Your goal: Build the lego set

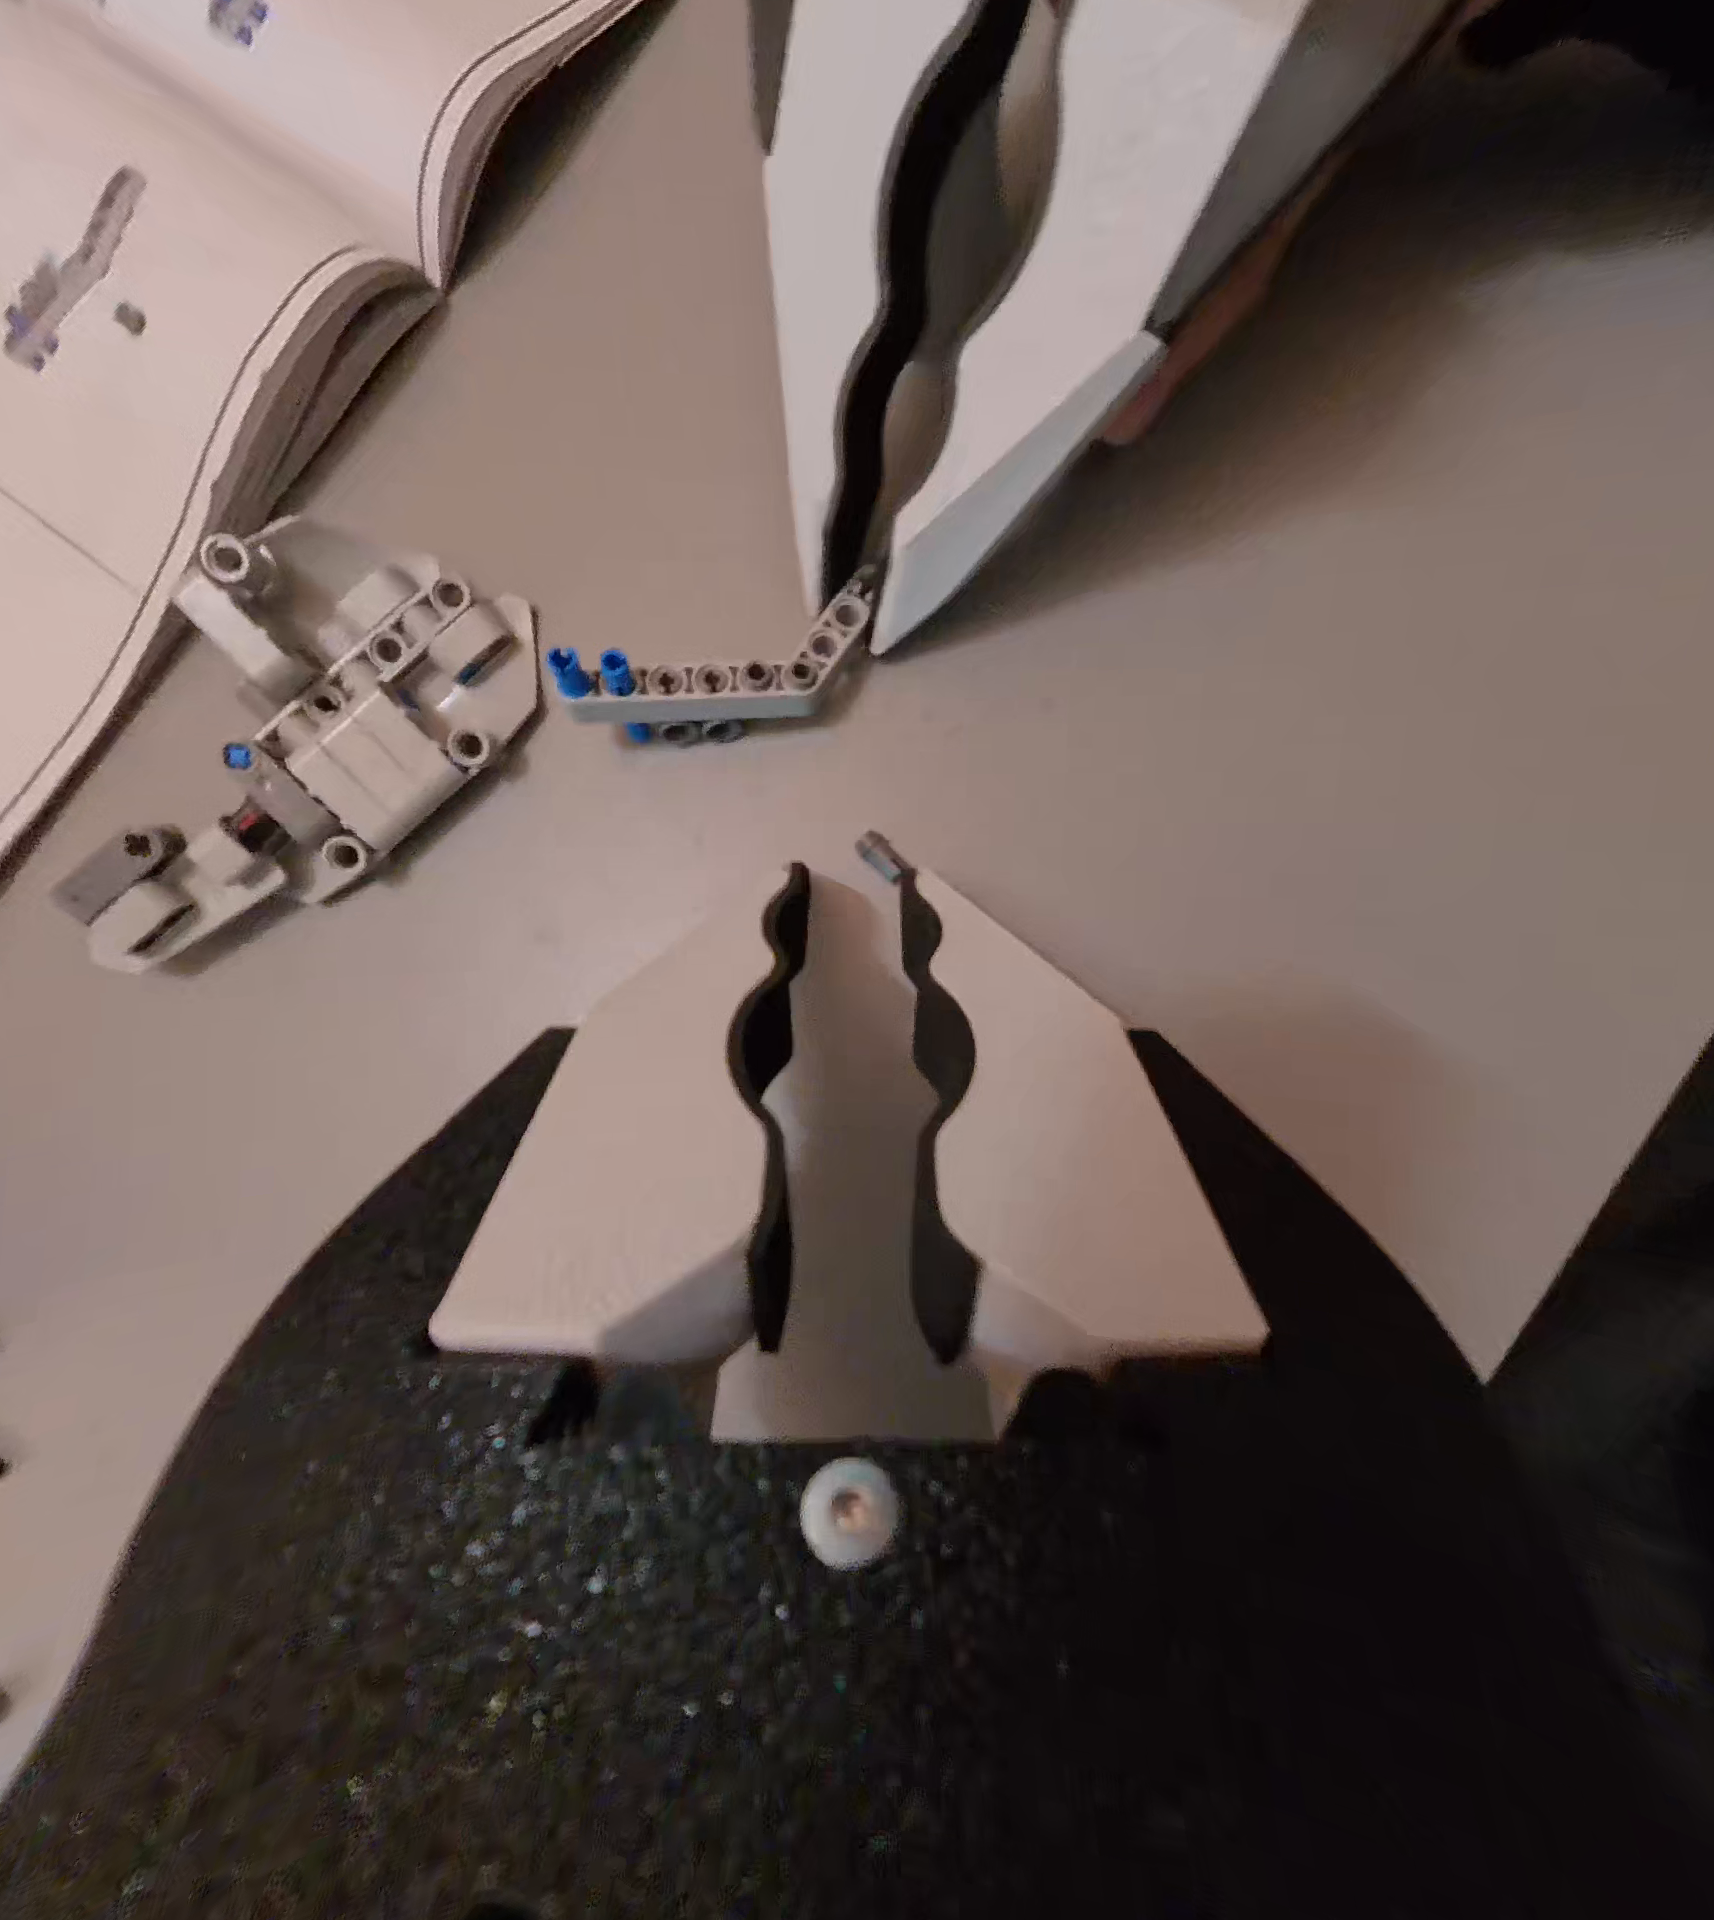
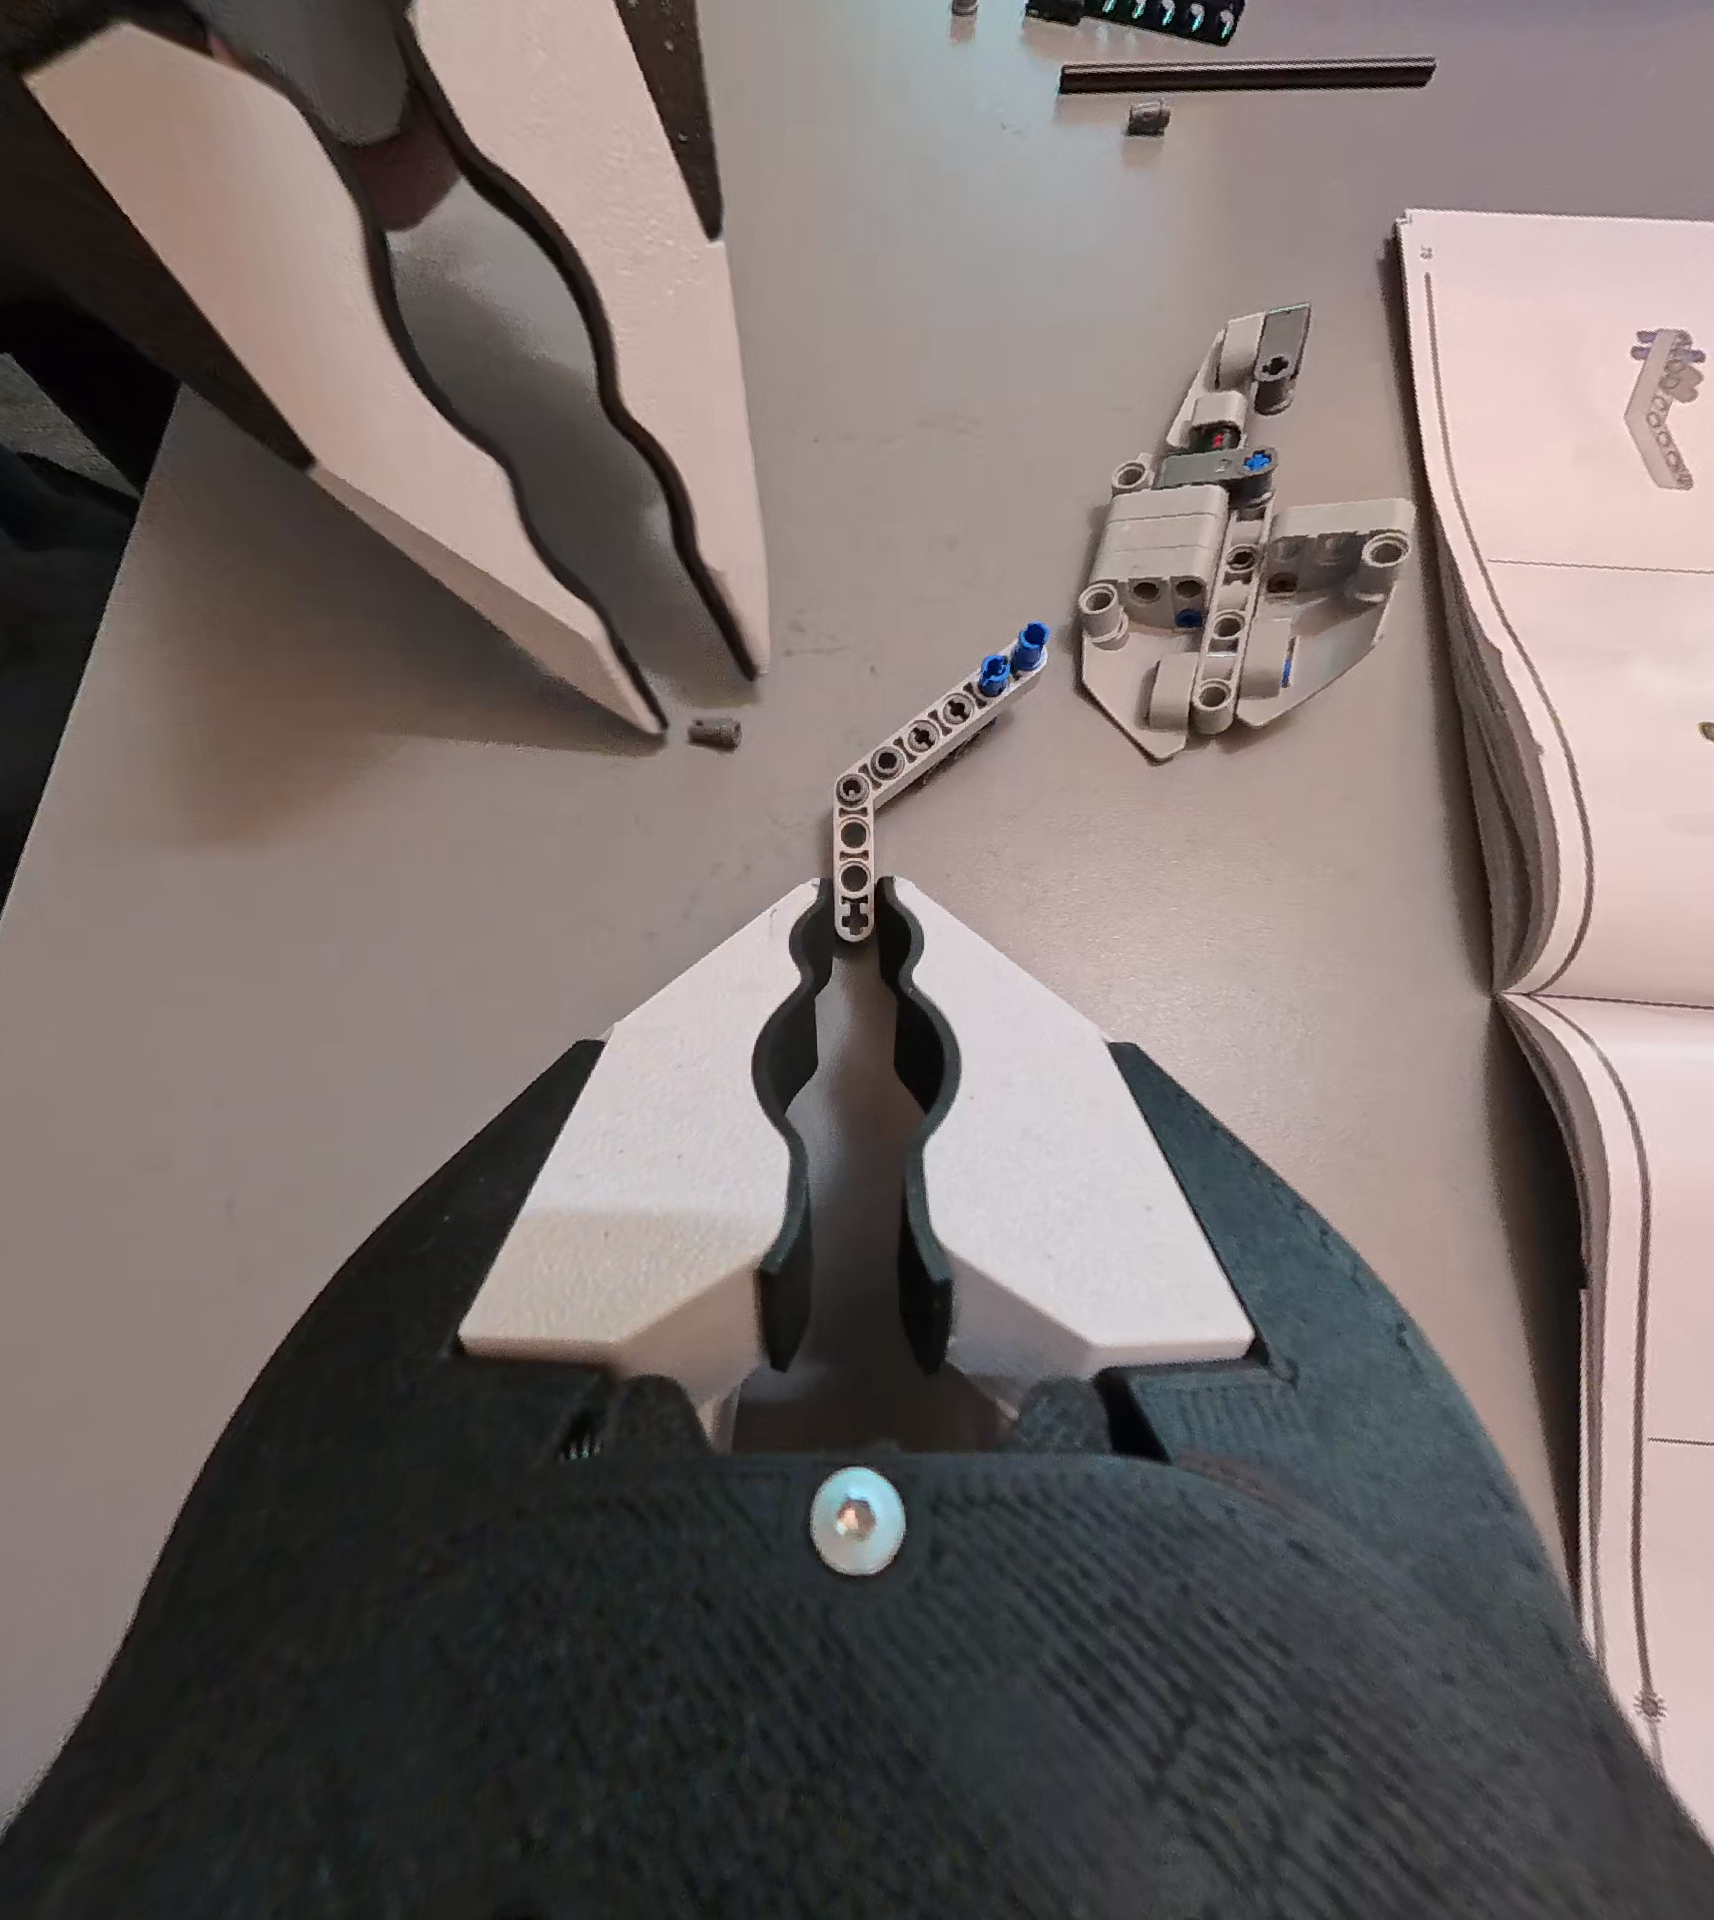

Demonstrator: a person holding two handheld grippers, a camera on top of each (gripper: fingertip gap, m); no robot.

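Right gripper point(image 2: 855, 899), frame centre: fingertips closed on the short end of a grey angled beam point(image 2: 920, 743) bearing two blue pins point(image 2: 1014, 655). Left gripper point(image 1: 848, 878): parted, empty, small grey pin point(image 1: 879, 855) at its tip. Grey sub-assembly point(image 2: 1237, 582) upper right; open instruction booklet point(image 2: 1653, 727) right edge, print illegible.

Dim, warm light fell softly; edges bowed (wide-angle lens), corners were dark, and far details blurred slightly.
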